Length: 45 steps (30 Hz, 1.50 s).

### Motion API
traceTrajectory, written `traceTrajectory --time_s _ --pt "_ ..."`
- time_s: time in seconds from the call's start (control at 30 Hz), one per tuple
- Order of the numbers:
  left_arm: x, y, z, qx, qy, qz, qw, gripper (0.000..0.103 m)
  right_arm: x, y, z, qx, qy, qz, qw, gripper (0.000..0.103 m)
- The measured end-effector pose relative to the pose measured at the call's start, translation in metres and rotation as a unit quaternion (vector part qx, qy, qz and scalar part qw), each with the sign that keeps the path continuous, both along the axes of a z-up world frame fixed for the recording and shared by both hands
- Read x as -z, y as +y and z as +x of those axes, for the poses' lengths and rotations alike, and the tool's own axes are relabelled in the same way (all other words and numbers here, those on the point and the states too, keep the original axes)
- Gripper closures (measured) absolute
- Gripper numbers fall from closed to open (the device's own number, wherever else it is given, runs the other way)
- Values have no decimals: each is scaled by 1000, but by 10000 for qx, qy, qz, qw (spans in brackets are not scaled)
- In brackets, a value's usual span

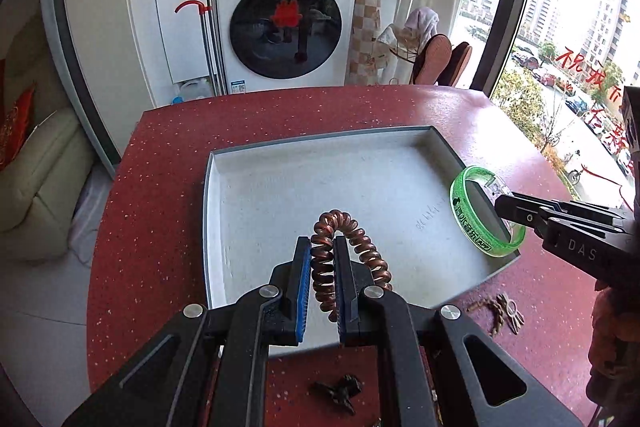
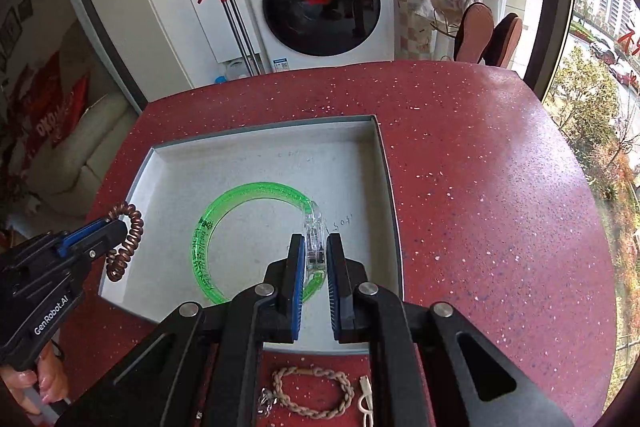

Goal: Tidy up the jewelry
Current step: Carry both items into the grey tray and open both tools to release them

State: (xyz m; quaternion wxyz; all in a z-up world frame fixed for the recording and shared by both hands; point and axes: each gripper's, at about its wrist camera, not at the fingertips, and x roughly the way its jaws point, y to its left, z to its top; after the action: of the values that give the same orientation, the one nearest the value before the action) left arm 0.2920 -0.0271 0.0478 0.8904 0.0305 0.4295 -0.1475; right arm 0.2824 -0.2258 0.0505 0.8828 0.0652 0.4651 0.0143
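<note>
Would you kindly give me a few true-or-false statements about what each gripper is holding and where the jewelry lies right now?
1. The left gripper grips a copper coil bracelet. True.
2. The right gripper holds nothing. False: it is shut on the green bangle at its clear clasp.
3. The tray sits on a red speckled table. True.
4. The braided rope bracelet lies inside the tray. False: it lies on the table, on the near side of the tray.

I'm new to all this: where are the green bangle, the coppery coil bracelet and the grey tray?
green bangle (image 2: 204,227): right wrist view, left arc.
coppery coil bracelet (image 1: 334,221): left wrist view, top loop.
grey tray (image 1: 320,139): left wrist view, far rim.
</note>
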Motion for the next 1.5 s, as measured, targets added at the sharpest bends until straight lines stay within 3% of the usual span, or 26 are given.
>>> traceTrajectory --time_s 0.27,0.43,0.6,0.73,0.77,0.83,1.37,1.47,1.5 --pt "50 -12 68 -152 231 345 9990 74 41 3 46 117 262 -133 9995 91" --pt "74 -15 75 -240 288 638 9973 74 62 3 52 158 400 -284 9987 91" --pt "80 -20 73 -286 162 911 9953 74 60 10 50 69 326 -446 9984 89" --pt "79 -25 71 -290 111 1170 9926 74 54 8 46 75 260 -348 9990 69" --pt "79 -24 71 -297 103 1164 9927 74 51 7 44 89 208 -298 9993 61" --pt "77 -23 68 -338 81 1101 9933 74 45 5 39 120 121 -216 9996 56" --pt "69 -22 64 -290 109 714 9970 73 11 -6 -9 276 -225 304 9989 54" --pt "64 -22 61 -450 -8 739 9962 0 10 -8 -15 291 -226 394 9985 54" --pt "59 -21 58 -508 -195 707 9960 0 9 -9 -16 297 -232 409 9985 54"
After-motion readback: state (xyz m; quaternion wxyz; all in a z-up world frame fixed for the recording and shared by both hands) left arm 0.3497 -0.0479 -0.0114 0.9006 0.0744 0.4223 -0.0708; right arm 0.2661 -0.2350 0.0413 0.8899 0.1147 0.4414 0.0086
